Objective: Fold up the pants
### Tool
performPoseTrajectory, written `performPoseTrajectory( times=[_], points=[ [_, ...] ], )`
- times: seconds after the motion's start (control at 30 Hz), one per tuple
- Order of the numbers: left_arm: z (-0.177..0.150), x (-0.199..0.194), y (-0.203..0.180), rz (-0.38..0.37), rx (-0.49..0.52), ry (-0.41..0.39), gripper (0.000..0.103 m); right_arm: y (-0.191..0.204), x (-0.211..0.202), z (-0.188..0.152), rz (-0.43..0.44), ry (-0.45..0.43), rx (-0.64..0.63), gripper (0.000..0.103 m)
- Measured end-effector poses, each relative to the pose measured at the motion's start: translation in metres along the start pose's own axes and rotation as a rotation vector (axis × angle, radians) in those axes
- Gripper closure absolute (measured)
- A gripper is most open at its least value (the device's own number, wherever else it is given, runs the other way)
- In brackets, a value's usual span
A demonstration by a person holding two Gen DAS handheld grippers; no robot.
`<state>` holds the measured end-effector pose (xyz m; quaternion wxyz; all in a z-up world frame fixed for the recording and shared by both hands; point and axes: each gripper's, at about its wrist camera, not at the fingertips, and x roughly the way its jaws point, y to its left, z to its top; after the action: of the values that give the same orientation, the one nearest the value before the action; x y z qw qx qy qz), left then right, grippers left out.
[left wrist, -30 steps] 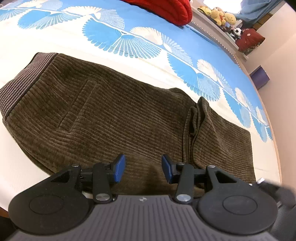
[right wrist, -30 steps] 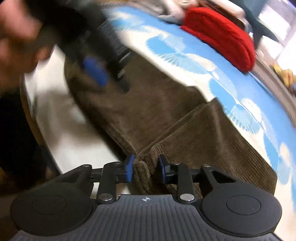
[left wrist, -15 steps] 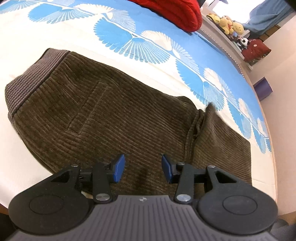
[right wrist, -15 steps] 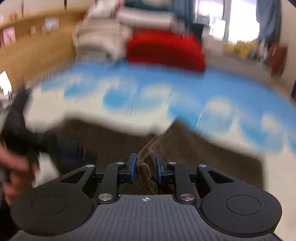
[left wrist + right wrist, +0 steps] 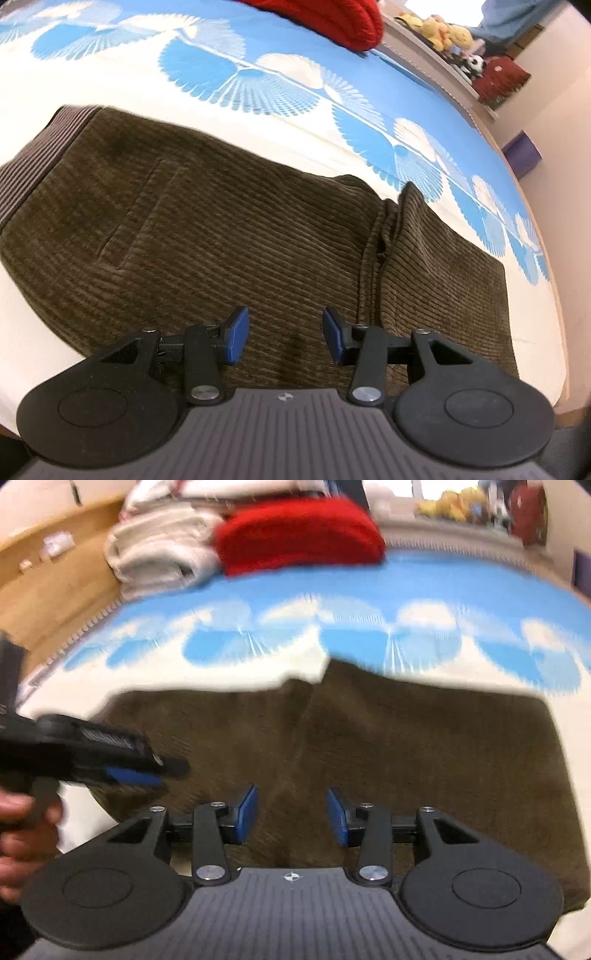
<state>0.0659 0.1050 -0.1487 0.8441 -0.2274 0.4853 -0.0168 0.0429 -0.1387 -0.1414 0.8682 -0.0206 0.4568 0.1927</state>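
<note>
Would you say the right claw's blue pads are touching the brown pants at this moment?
Cannot tell. In the right wrist view, the right claw is opening over the pants; nothing sits between its pads.

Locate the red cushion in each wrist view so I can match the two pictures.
Left wrist: red cushion at the top edge, right of centre, cut off by the frame, beyond the brown pants.
Right wrist: red cushion at top centre, blurred, just right of the folded white bedding.
Shared landmark: the blue fan-patterned sheet runs between cushion and pants in both.
</note>
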Motion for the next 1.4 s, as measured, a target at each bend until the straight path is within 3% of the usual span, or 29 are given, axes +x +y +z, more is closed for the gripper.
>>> performPoseTrajectory(
  times=[0.03,0.13,0.23,0.33,0.43,0.5,0.57,0.6,0.7,0.9,1.0,1.03,1.13,1.23,1.3,1.4],
  points=[
    [0.000,-0.001,-0.004,0.001,0.018,-0.008,0.055,0.000,0.014,-0.008,0.005,0.073,-0.016,0.059],
    [-0.003,-0.005,-0.017,-0.011,0.079,-0.041,0.055,-0.007,0.007,-0.005,0.029,0.053,-0.020,0.059],
    [-0.009,-0.005,-0.042,-0.045,0.200,-0.081,0.055,-0.028,-0.033,0.006,0.009,-0.061,0.045,0.058],
    [-0.022,0.000,-0.069,-0.100,0.330,-0.089,0.056,-0.065,-0.057,0.013,-0.071,-0.139,0.116,0.053],
    [-0.037,0.007,-0.091,-0.143,0.446,-0.095,0.066,-0.105,-0.061,0.004,-0.193,-0.152,0.200,0.051],
    [-0.045,0.019,-0.100,-0.146,0.491,-0.061,0.072,-0.130,-0.058,-0.009,-0.251,-0.135,0.278,0.051],
    [-0.056,0.045,-0.103,-0.055,0.544,0.060,0.071,-0.146,-0.049,-0.024,-0.289,-0.089,0.342,0.051],
    [-0.061,0.051,-0.101,-0.034,0.553,0.071,0.069,-0.151,-0.043,-0.031,-0.306,-0.054,0.362,0.052],
    [-0.057,0.048,-0.103,-0.041,0.522,0.068,0.070,-0.154,-0.035,-0.035,-0.298,-0.034,0.361,0.052],
    [-0.048,0.035,-0.096,-0.073,0.446,0.001,0.070,-0.159,-0.064,-0.037,-0.371,-0.132,0.384,0.052],
    [-0.048,0.042,-0.098,-0.068,0.450,0.052,0.070,-0.175,-0.048,-0.044,-0.399,-0.024,0.443,0.052],
    [-0.051,0.050,-0.098,-0.043,0.468,0.100,0.069,-0.181,-0.047,-0.047,-0.400,-0.018,0.469,0.051],
    [-0.043,0.041,-0.097,-0.054,0.435,0.083,0.068,-0.187,-0.055,-0.047,-0.380,-0.077,0.539,0.052],
    [-0.019,0.023,-0.095,-0.089,0.364,-0.016,0.071,-0.191,-0.062,-0.046,-0.388,-0.139,0.553,0.051],
    [-0.001,0.021,-0.099,-0.104,0.331,-0.060,0.080,-0.198,-0.059,-0.048,-0.348,-0.121,0.600,0.049],
    [0.021,0.028,-0.110,-0.111,0.325,-0.100,0.080,-0.205,-0.047,-0.054,-0.283,-0.067,0.662,0.046]
  ],
)
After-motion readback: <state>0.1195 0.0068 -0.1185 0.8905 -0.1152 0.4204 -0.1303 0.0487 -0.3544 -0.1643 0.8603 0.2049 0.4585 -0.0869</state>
